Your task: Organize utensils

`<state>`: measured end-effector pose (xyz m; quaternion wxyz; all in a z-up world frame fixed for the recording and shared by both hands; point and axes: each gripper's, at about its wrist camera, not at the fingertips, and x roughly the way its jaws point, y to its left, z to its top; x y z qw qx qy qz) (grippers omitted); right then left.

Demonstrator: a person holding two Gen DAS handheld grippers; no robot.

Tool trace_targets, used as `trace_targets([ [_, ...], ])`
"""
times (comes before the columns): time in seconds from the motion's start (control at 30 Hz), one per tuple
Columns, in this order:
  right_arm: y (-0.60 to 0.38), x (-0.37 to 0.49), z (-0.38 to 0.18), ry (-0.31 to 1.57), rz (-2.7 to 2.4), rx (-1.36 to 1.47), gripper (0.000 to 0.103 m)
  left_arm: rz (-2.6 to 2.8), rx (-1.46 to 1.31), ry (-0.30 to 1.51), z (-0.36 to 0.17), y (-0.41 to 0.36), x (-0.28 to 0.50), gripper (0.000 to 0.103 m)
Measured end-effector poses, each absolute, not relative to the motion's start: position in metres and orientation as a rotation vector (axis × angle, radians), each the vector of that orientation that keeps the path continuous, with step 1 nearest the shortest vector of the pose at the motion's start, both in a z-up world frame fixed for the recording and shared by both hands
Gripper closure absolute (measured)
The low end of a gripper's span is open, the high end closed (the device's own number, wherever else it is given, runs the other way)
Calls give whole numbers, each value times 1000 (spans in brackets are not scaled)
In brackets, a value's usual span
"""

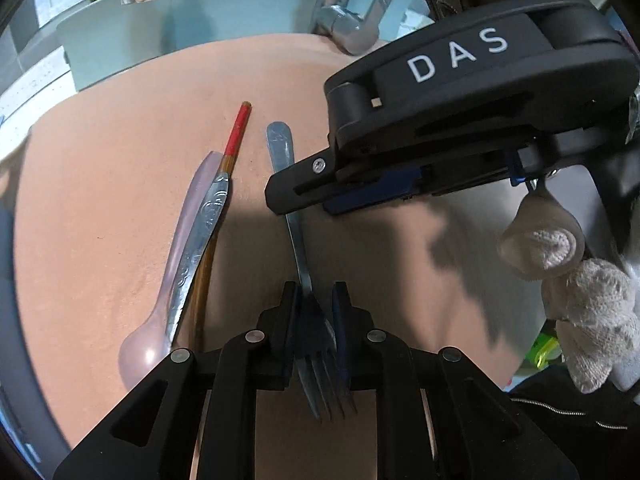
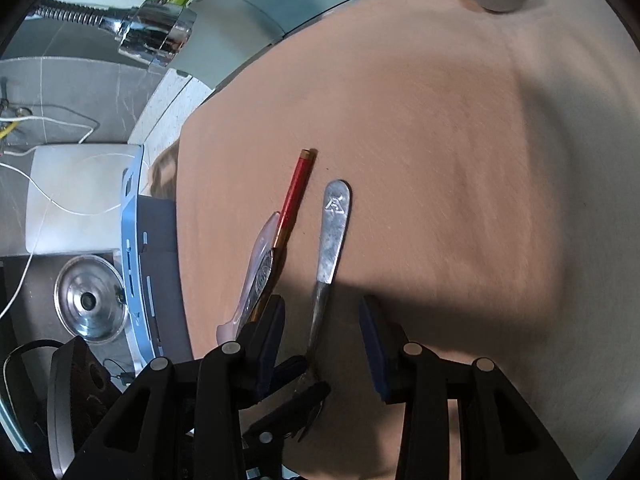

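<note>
Two grippers: our left gripper (image 1: 314,312) jaws clench the fork (image 1: 298,236) on the counter (image 1: 112,184); right gripper (image 2: 322,336) jaws released over its handle, beside the spoon (image 1: 176,256).

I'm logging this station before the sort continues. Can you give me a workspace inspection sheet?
Surface: peach mat, bare on its right part.
Job's things: fork; beside it a pink spoon, patterned metal handle and red-tipped chopstick, bunched together.
Clutter: nothing seen on the mat.
Grippers: left gripper shut on fork; right gripper open over the fork's handle.
Cables: white wires left of the mat.
Surroundings: faucet, sprayer head, steel lid.
</note>
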<state>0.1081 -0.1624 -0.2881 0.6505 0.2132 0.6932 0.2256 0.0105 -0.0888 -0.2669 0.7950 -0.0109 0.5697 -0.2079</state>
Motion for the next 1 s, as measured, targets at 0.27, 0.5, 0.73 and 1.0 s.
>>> trace_targets([
  [0.27,-156,111,-288,1587,543,421,68,-407,-80,1183,-266,-91,-11,88],
  [0.5,-159,113,-290,1607,554,439,70,-381,-80,1146,-270,-96,-33,88],
  [0.73,-157,114,-290,1630,548,423,72,-378,-76,1122,-276,-109,-51,88],
  [1.0,-152,116,-289,1640,545,380,72,-385,-91,1117,-277,-102,-48,88],
])
